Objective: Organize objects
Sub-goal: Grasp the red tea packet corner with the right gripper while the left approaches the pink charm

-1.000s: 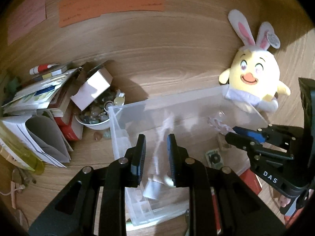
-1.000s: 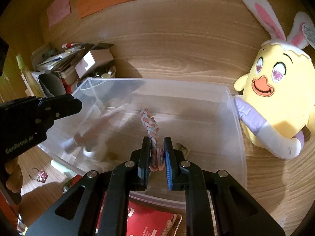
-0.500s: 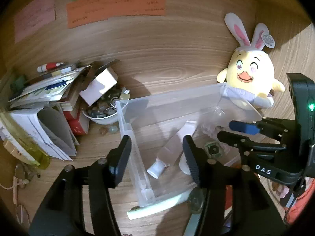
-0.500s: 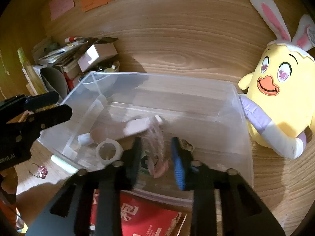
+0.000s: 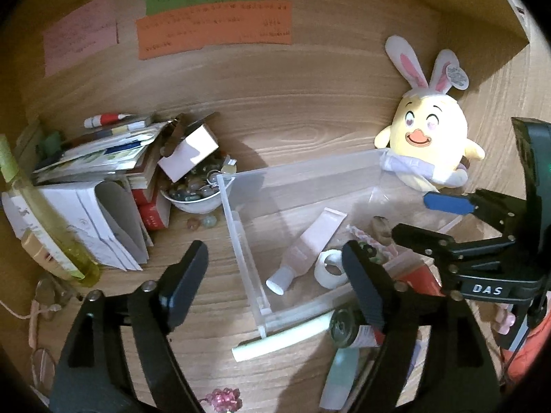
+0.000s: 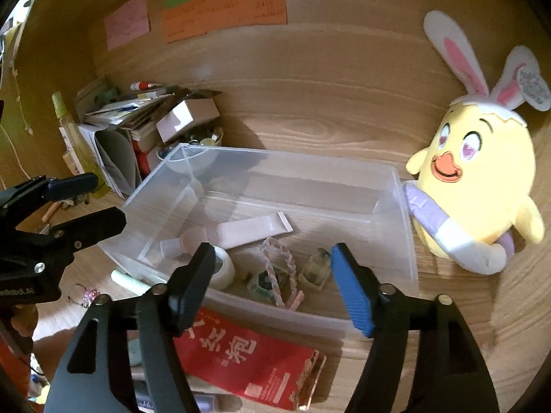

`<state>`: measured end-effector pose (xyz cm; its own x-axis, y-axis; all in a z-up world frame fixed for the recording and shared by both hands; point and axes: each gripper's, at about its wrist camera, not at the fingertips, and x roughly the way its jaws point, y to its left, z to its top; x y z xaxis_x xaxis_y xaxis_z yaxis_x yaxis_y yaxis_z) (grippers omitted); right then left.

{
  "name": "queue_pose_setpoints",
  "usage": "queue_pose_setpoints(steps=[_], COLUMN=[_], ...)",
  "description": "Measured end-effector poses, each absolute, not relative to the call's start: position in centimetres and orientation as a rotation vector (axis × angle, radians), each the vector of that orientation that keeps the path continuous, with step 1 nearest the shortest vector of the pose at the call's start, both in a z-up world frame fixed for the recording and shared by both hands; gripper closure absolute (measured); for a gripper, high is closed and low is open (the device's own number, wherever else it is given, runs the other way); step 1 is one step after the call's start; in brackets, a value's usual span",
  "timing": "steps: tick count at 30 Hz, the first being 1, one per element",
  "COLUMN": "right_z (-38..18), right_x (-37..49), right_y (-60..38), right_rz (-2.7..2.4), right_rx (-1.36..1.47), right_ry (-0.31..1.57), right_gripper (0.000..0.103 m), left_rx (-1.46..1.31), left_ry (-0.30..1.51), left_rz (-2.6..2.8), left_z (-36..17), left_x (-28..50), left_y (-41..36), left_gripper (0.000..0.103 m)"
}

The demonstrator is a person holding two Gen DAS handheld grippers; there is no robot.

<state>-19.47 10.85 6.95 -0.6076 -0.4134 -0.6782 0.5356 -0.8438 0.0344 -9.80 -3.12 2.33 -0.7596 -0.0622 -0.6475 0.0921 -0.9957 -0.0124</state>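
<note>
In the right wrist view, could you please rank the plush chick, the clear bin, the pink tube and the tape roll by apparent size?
1. clear bin
2. plush chick
3. pink tube
4. tape roll
The chick sits beside the bin, so nearness does not change the ranking.

The counter [image 5: 303,130] is matt grained wood; the bin [image 6: 406,241] is clear glossy plastic; the chick toy [image 6: 482,179] is soft plush cloth.
</note>
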Motion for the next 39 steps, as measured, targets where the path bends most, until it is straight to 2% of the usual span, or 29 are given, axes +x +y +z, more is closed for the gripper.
queue_pose_setpoints(steps=[3,7,12,20,39], right_z=[7.3,7.6,7.4,5.0,0.6], right_x=[-18.6,-17.5,-16.1,-14.1,-16.0], right_y=[11.1,11.6,12.5,12.9,11.7], right_rz=[-2.423,-2.432,-2.402,-2.371,-2.187], right_rx=[0.935,0.913,0.920,0.971,1.157], right_ry=[0.257,0.286,0.298,0.402,0.469], right_gripper=[0.029,0.020,0.019,0.017,0.017], left_rx=[1.046,1.080,1.111,1.139,1.318], left_ry=[0.068,0.123,0.195,0.187,0.249], left_rz=[-2.865,-2.864,-2.837,-2.777,-2.655], left_z=[2.5,2.4,2.0,0.8,-4.7], left_x=[-9.2,-8.5,-7.6,-5.6,-1.7], left_y=[-3.3,-4.0,-5.4,-6.9,-8.2], left_gripper=[0.011,0.011,0.010,0.010,0.010])
